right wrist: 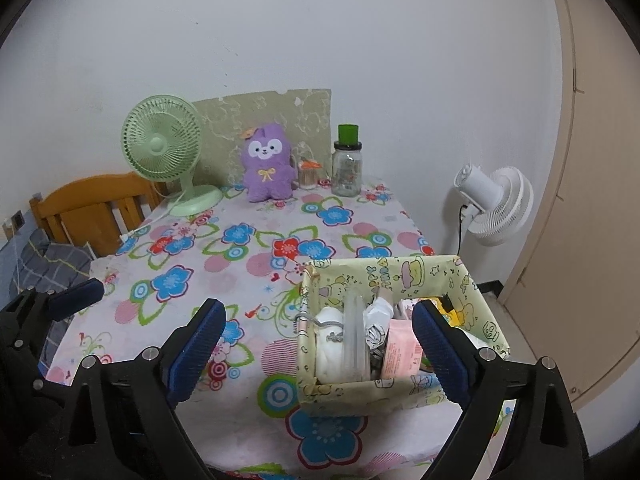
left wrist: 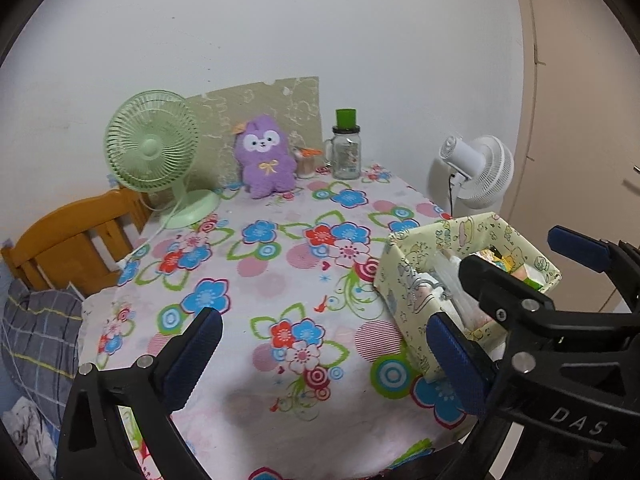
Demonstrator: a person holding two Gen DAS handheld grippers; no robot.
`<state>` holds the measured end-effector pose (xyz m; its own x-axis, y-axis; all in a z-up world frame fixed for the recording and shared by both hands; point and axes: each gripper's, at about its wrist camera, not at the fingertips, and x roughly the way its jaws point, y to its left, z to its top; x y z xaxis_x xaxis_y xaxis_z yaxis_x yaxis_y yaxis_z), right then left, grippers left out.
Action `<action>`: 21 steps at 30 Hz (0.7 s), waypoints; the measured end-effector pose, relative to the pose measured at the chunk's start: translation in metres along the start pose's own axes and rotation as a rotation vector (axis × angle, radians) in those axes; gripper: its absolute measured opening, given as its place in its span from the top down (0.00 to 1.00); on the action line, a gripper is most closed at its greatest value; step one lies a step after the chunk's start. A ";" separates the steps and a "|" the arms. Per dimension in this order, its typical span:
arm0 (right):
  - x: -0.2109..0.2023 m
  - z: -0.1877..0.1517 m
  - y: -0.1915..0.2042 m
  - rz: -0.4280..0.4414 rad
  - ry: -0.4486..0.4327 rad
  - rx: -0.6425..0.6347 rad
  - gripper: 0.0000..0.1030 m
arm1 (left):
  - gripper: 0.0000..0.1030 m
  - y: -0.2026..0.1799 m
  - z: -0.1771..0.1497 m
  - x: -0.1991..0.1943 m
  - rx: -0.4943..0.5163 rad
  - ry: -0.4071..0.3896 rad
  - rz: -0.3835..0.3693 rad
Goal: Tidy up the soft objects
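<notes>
A purple plush toy point(left wrist: 266, 158) sits upright at the back of the flowered table point(left wrist: 256, 280), against a green board; it also shows in the right wrist view point(right wrist: 267, 170). A yellow patterned fabric box point(left wrist: 416, 280) point(right wrist: 400, 384) stands at the table's front right, filled with packets and white items. My left gripper point(left wrist: 324, 356) is open and empty over the table's front. My right gripper point(right wrist: 318, 344) is open and empty, its jaws standing either side of the box's near end; it also shows in the left wrist view point(left wrist: 508, 280).
A green desk fan point(left wrist: 154, 148) stands at the back left. A glass jar with a green lid point(left wrist: 346, 148) and a small cup point(left wrist: 306, 162) stand beside the plush. A white fan point(left wrist: 476, 170) is off the table's right, a wooden chair point(left wrist: 76, 236) at its left.
</notes>
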<state>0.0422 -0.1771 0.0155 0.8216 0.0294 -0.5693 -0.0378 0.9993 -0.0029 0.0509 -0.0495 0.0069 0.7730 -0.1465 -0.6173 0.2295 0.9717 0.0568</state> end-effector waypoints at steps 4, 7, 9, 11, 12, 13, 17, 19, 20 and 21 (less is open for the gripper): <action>-0.009 0.000 0.004 -0.001 -0.010 -0.012 0.07 | 0.00 0.006 -0.003 -0.010 -0.015 -0.011 0.023; -0.017 0.001 0.006 0.000 -0.027 -0.022 0.07 | 0.00 0.011 -0.004 -0.018 -0.027 -0.023 0.045; -0.024 0.002 0.007 -0.001 -0.041 -0.033 0.07 | 0.00 0.014 -0.005 -0.025 -0.038 -0.036 0.057; -0.029 0.002 0.009 -0.001 -0.055 -0.038 0.07 | 0.00 0.018 -0.006 -0.031 -0.044 -0.048 0.072; -0.032 0.003 0.008 0.001 -0.060 -0.039 0.07 | 0.00 0.021 -0.007 -0.036 -0.050 -0.059 0.085; -0.034 0.003 0.008 0.002 -0.064 -0.039 0.07 | 0.00 0.023 -0.007 -0.040 -0.055 -0.065 0.093; -0.042 0.002 0.008 0.005 -0.082 -0.040 0.07 | 0.00 0.031 -0.008 -0.050 -0.078 -0.084 0.113; -0.046 0.002 0.008 0.005 -0.090 -0.040 0.07 | 0.00 0.035 -0.010 -0.055 -0.087 -0.093 0.121; -0.048 0.002 0.008 0.005 -0.095 -0.038 0.07 | 0.00 0.036 -0.011 -0.056 -0.091 -0.096 0.124; -0.048 0.003 0.008 0.004 -0.096 -0.038 0.07 | 0.00 0.038 -0.012 -0.059 -0.095 -0.101 0.127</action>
<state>0.0043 -0.1706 0.0448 0.8723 0.0370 -0.4876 -0.0608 0.9976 -0.0331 0.0073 -0.0023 0.0361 0.8487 -0.0348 -0.5277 0.0734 0.9959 0.0522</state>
